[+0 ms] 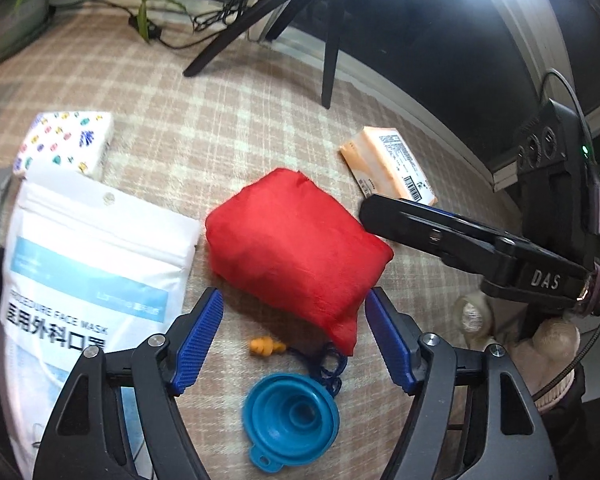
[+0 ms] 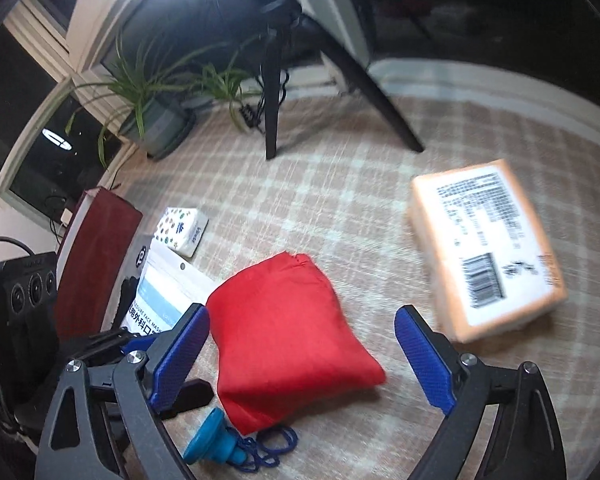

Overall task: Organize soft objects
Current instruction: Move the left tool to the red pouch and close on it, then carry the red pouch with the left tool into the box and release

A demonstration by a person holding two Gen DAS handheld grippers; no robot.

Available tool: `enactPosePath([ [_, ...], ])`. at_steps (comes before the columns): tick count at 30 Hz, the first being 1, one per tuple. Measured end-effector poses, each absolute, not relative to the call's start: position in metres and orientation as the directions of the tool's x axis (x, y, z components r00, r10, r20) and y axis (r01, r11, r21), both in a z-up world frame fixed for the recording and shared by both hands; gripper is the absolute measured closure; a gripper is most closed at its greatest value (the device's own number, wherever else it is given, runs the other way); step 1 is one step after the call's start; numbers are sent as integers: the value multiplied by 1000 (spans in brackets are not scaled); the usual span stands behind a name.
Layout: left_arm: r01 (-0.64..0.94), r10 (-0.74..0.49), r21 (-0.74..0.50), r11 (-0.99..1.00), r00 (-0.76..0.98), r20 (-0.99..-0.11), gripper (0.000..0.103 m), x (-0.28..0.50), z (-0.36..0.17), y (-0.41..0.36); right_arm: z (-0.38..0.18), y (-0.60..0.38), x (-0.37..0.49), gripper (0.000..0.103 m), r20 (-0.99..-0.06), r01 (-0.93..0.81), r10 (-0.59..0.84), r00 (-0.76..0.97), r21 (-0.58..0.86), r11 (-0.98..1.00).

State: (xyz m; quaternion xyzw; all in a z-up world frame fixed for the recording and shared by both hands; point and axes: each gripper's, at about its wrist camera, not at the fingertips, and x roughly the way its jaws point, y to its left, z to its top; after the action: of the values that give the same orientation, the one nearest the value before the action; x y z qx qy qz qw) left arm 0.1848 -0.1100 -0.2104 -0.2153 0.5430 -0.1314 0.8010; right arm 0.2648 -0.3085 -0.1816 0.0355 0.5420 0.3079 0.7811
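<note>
Both the left claw (image 1: 294, 336) and right claw (image 2: 302, 356) gape empty around the red pouch (image 1: 296, 248), likely light, squashy and slippery, best pinched across its bulging middle.

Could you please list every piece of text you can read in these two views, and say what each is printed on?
"PROCEDURE FACE MASK" and "医用外科口罩": white mask pouch.
"DAS": right gripper, on its body.
Orange packet: label and barcode too blurred to read.
Patterned tissue pack: side logo too small to read.
</note>
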Motion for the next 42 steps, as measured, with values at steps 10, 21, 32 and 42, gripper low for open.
enactPosePath([
  [10,-51,-480,-526,849,345,-807,35,194,-227,-112,-212,-284,283,11,-876,-432,475,83,398,810],
  [21,-16,-488,-529,849,362,-794,57,197,-225,-118,-232,-282,287,27,-845,-345,534,-34,511,787],
  [32,31,-464,-502,864,433,-772,57,175,-190,-117,-203,-284,269,39,-829,-330,559,19,522,786],
  [42,37,-413,-481,876,575,-706,57,118,-119,-62,-128,-235,221,39,-815,-447,571,103,475,758],
])
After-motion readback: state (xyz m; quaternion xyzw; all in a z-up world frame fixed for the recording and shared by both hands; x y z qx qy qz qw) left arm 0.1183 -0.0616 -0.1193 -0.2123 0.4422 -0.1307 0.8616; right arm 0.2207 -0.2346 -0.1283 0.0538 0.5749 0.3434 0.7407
